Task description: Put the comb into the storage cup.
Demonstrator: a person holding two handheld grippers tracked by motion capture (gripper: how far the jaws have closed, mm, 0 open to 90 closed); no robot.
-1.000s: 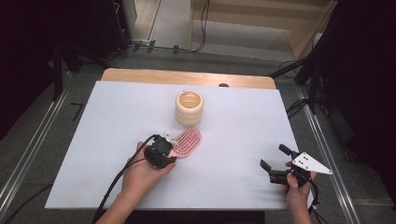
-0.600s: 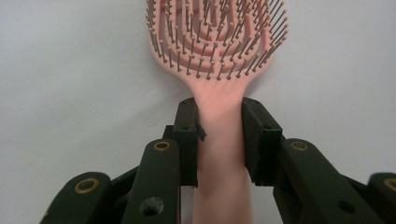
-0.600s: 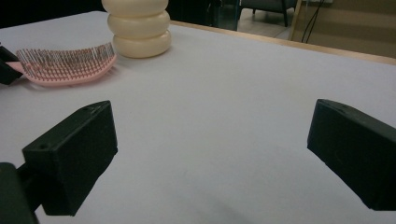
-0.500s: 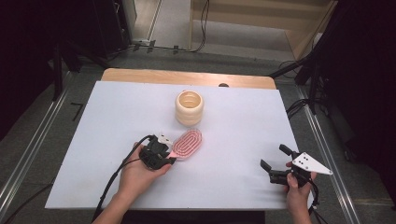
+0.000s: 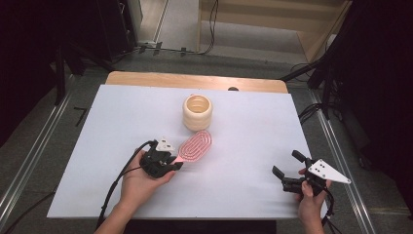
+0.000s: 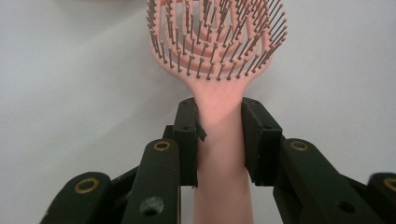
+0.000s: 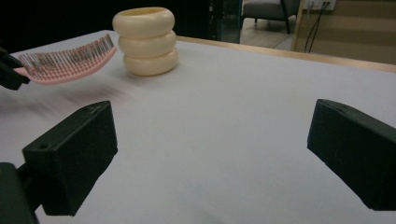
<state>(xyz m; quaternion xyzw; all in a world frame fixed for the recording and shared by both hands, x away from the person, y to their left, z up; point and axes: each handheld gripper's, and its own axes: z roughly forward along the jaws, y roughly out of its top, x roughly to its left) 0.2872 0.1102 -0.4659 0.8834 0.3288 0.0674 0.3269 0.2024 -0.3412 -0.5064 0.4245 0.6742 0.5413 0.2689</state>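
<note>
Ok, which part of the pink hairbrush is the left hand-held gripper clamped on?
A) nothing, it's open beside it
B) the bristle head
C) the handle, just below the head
C: in the left gripper view the jaws of the left hand-held gripper press both sides of the pink hairbrush handle, just below its bristle head.

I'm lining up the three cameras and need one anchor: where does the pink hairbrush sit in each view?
High view: pink hairbrush at table centre, just in front of the cream ringed holder.
Left gripper view: top centre, bristles up, handle clamped in the left gripper.
Right gripper view: upper left, lifted off the table.
Shared landmark: the holder.
</note>
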